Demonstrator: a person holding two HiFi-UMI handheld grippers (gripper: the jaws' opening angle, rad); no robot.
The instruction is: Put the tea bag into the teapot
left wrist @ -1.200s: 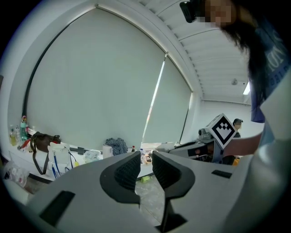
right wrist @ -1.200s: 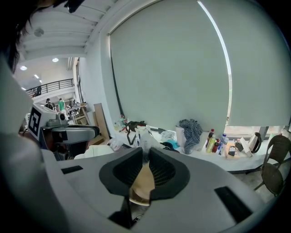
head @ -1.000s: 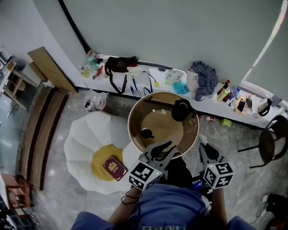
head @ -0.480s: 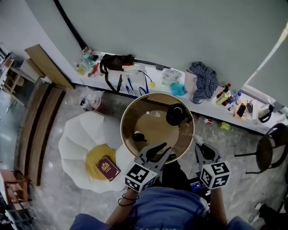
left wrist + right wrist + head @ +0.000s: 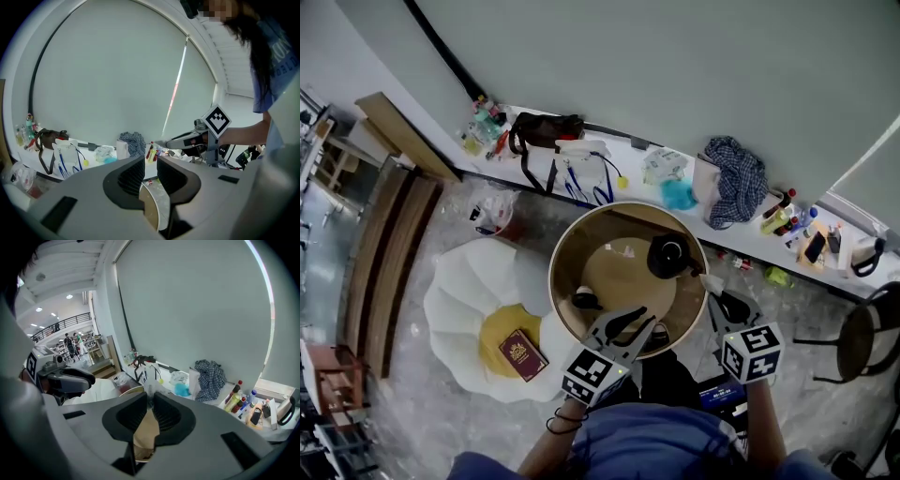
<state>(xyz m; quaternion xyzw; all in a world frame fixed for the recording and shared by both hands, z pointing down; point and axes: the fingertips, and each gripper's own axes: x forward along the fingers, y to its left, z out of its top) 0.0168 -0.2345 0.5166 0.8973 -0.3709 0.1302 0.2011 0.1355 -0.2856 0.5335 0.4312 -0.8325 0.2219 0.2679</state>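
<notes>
A black teapot (image 5: 667, 255) stands on the right side of the round brown table (image 5: 609, 225). My right gripper (image 5: 710, 286) hovers at the table's right rim, just right of the teapot. It is shut on a small pale tea bag (image 5: 150, 389), whose top sticks up between the pads; it shows as a white tip (image 5: 705, 278) in the head view. My left gripper (image 5: 649, 323) hangs over the near rim with its jaws a narrow gap apart and nothing between them (image 5: 150, 176). From the left gripper view, the right gripper (image 5: 187, 139) is seen side-on.
A small black cup (image 5: 584, 298) and a small white item (image 5: 626, 249) sit on the table. A white petal-shaped chair (image 5: 478, 300) with a yellow cushion and a red booklet (image 5: 522, 353) is at the left. A long white ledge (image 5: 628, 159) holds bags, clothes and bottles.
Both grippers stay at the table's near rim, and the right one has edged up toward the teapot. The head view has shifted slightly. Neither grip has changed.
</notes>
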